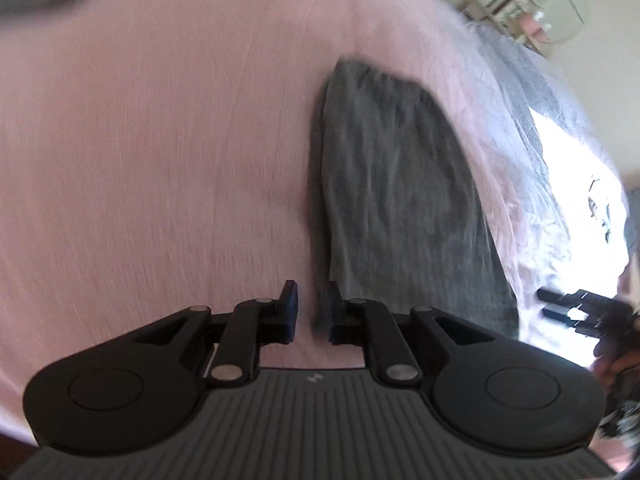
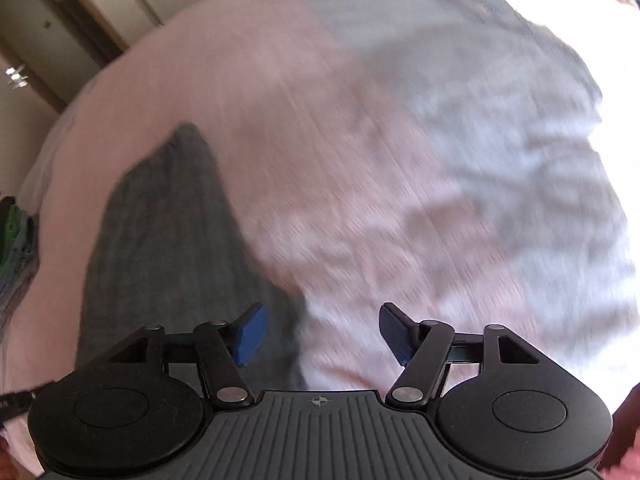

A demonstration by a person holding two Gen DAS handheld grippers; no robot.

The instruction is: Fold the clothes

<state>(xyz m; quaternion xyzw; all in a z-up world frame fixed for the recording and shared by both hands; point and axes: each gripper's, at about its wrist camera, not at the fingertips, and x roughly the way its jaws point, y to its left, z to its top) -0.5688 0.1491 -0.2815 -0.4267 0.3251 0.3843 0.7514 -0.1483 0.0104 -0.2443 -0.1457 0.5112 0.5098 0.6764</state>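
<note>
Left tongs [image 1: 313, 312] narrowly parted, empty, grey garment [image 1: 400, 200] just beyond, right tongs [image 2: 320, 334] wide.

Garment [image 1: 400, 200] lies flat on the bed [image 1: 160, 160], long axis running away from both cameras. Left gripper [image 1: 312, 312] hangs over its near left edge – right gripper [image 2: 320, 336] over its near right edge, bare sheet between the fingers [image 2: 250, 336]. Blanket [image 2: 500, 140] lies right of the garment, on the bed. Stacked clothes [image 2: 16, 240] at the bed's far left edge.
</note>
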